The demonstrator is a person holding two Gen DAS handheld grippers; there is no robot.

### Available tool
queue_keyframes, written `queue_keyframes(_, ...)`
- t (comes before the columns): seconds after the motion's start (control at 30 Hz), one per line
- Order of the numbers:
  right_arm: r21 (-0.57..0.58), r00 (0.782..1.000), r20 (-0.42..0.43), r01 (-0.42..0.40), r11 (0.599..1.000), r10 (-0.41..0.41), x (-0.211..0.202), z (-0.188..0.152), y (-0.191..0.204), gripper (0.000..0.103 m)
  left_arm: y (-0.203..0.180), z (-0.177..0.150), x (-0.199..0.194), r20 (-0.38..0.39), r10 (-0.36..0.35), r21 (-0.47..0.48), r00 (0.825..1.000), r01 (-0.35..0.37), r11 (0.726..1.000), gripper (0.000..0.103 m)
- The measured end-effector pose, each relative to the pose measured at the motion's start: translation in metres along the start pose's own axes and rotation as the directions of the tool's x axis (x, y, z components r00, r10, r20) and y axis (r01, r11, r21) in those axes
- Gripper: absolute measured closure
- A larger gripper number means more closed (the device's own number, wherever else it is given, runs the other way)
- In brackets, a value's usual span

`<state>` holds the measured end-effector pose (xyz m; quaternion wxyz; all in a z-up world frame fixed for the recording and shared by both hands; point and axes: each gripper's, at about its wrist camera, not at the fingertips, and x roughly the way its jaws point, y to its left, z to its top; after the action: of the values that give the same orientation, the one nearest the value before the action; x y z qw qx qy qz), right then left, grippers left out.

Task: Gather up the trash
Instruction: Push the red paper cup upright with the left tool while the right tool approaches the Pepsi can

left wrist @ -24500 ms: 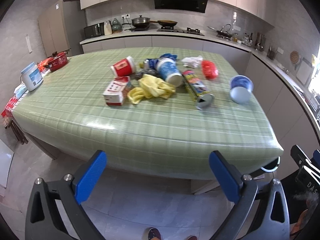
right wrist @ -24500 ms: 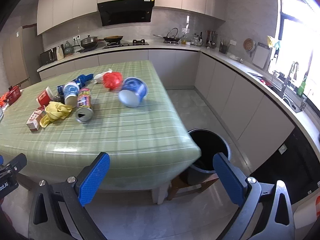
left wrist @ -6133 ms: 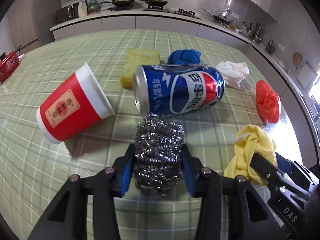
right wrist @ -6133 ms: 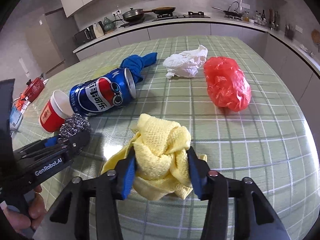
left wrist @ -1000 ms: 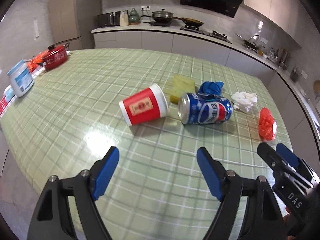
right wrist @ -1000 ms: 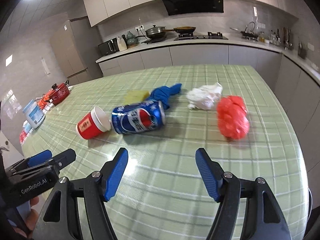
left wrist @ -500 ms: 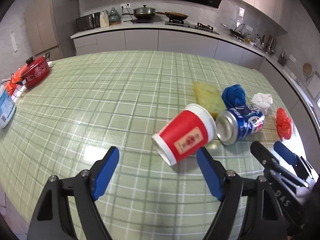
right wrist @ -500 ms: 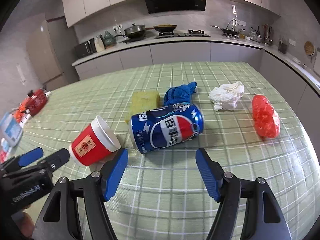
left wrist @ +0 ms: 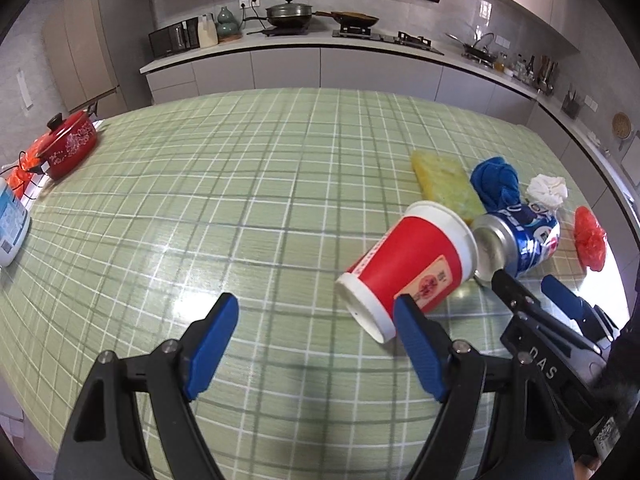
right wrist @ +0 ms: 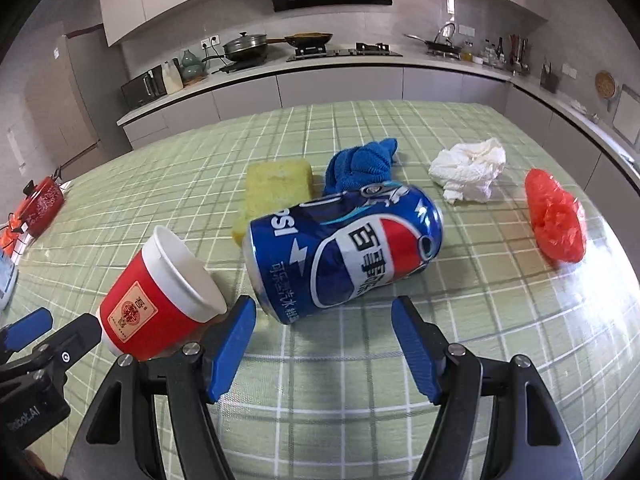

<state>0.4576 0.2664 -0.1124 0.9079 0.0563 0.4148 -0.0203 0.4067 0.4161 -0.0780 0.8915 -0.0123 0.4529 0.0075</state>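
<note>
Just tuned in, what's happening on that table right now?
A person is clearing trash off the green checked tablecloth with two handheld grippers, both open and empty. The left gripper is beside the tipped-over red paper cup, and the right gripper is lined up just short of the dented blue soda can. A yellow sponge, blue cloth, crumpled white tissue and red plastic bag still lie there.

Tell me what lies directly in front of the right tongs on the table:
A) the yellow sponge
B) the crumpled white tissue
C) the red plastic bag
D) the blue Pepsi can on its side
D: in the right wrist view the blue Pepsi can lies on its side just ahead of the open right tongs, with nothing between the jaws yet.
</note>
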Motion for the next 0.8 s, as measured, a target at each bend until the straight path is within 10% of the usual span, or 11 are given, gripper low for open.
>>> queue_keyframes(0.8,0.159,0.989,0.037,0.133,0.978,-0.140,-0.032,-0.011,-0.094,0.031,-0.042,0.001,-0.001,-0.008,-0.066,0.041,0.998,0.066,0.997,0.022)
